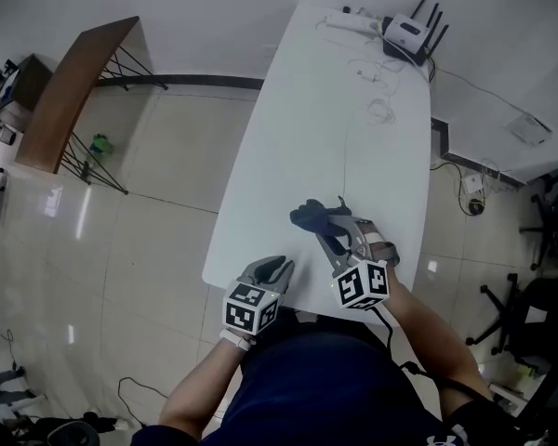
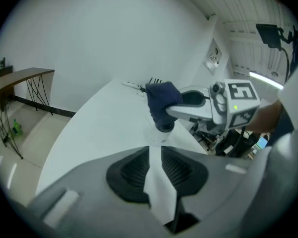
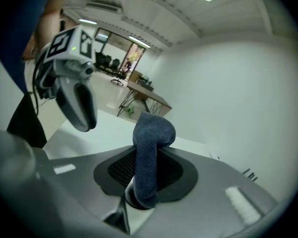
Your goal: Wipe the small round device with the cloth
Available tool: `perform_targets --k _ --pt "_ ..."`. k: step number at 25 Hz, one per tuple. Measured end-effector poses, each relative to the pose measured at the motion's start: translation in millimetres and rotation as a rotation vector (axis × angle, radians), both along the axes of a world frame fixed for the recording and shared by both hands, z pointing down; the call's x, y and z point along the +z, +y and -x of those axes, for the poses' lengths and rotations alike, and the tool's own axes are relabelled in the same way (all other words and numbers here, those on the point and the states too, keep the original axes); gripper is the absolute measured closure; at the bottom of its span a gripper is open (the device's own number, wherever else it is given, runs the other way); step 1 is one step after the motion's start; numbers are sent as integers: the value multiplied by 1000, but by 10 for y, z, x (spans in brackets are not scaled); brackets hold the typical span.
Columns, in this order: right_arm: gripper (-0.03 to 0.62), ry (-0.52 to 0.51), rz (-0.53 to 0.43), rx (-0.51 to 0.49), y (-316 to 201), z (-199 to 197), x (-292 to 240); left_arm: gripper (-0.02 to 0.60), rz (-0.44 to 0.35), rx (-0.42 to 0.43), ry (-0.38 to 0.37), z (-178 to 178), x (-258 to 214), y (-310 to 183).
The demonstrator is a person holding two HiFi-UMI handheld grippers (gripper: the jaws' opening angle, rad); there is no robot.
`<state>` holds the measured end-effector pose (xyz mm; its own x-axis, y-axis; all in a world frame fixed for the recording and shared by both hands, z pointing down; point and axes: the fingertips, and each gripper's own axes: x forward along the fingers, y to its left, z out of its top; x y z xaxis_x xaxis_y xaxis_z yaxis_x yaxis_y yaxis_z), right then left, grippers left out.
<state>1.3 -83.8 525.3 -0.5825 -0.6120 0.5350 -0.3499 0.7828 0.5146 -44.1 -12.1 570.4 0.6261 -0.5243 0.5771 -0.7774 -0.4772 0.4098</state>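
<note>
Right claw [image 1: 333, 225] was clamped on the dark blue cloth [image 3: 148, 148] — the cloth ran up between both pads and bulged out past the tips. The cloth was folded over the small round device [image 2: 164, 126]. Only the device's dark round end stuck out under the cloth in the left gripper view, and a round bit showed at the base of the cloth in the right gripper view. The bundle was held up off the white table [image 1: 316, 128], over the near end, toward the near right corner.

Left claw [image 1: 281, 266] was at the near edge, left of the right claw and apart from it, pointing forward and down over the table. Its jaws were a narrow slit apart, ribbed black pads facing each other, with white showing through the slit. The pads pressed on nothing I could make out. Its own view looked straight at the cloth bundle.

Left marker cube [image 1: 251, 309] and right marker cube [image 1: 363, 284] both faced up toward the head view.

At the far right corner sat a white router [image 1: 411, 33] with black antennas, and a white power strip [image 1: 349, 21] lay just beside it along the far edge. Thin cables [image 1: 379, 110] trailed from them toward the middle of the table.

The person's dark blue top [image 1: 325, 388] was at the near edge. Black office chairs [image 1: 530, 305] stood on the floor off the right side.
</note>
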Motion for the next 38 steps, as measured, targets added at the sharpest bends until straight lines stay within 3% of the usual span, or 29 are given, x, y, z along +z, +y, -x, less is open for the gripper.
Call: perform_targets --k 3,5,8,13,16,18,21,24,28,32,35,38 --pt "500 46 -9 -57 163 62 139 508 2 7 1 15 3 -24" --pt "500 -20 9 10 58 -15 47 508 3 16 1 13 2 -43" --pt "500 -273 146 274 -307 -386 -106 508 3 32 4 -23 -8 -51" --pt "500 -838 557 774 -551 -1242 208 508 7 70 19 -120 -26 -50" --pt "500 -1092 708 943 -333 -1490 463 508 17 88 24 -137 -6 -36" --pt "500 -1177 790 1006 -120 -1511 666 508 23 95 26 -145 8 -30" --pt "500 -1168 887 1011 190 -1314 887 508 25 110 28 -170 16 -17" --pt "500 -1106 958 937 421 -985 953 508 27 123 40 -211 7 -8" --pt "499 -1054 1062 793 666 -669 887 508 31 134 53 -291 -10 18" --pt "499 -1005 1270 616 928 -529 817 508 51 149 56 -377 11 92" --pt "496 -860 1342 646 1056 -693 1074 508 74 165 55 -454 57 162" --pt "440 -685 1272 755 1072 -972 1361 508 73 176 53 -541 57 211"
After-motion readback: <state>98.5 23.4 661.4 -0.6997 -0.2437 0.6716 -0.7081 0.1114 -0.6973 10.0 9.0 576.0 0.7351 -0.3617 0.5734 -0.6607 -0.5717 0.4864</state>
